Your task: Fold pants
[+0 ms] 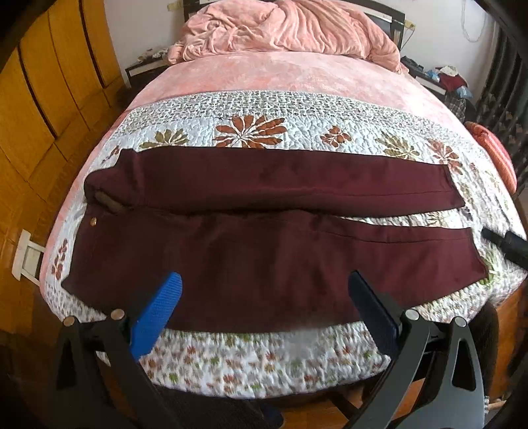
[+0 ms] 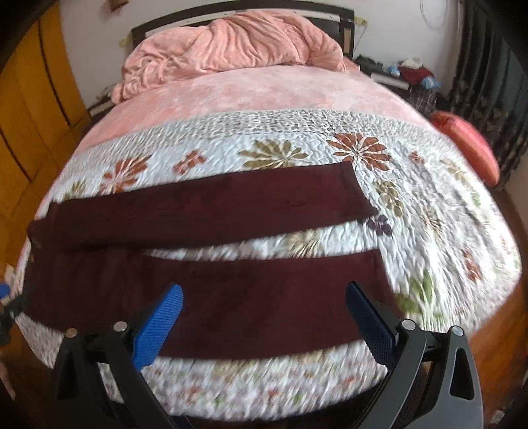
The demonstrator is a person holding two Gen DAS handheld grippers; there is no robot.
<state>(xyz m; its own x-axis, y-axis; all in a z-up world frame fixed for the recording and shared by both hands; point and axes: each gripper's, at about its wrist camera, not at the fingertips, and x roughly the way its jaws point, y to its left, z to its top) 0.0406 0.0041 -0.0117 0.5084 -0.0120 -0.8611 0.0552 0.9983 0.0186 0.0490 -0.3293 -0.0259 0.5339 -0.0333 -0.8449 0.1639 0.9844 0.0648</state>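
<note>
Dark maroon pants lie flat across a floral quilt at the foot of the bed, waist at the left, both legs running right with a narrow gap between them. My left gripper is open and empty, its blue fingertips hovering over the near leg by the front edge. In the right wrist view the pants show both leg ends. My right gripper is open and empty above the near leg. Its black body shows at the right edge of the left wrist view.
A crumpled pink blanket is heaped at the head of the bed. A wooden wardrobe stands on the left. A red-orange cushion lies at the bed's right side, dark curtains behind it. A cluttered nightstand stands far right.
</note>
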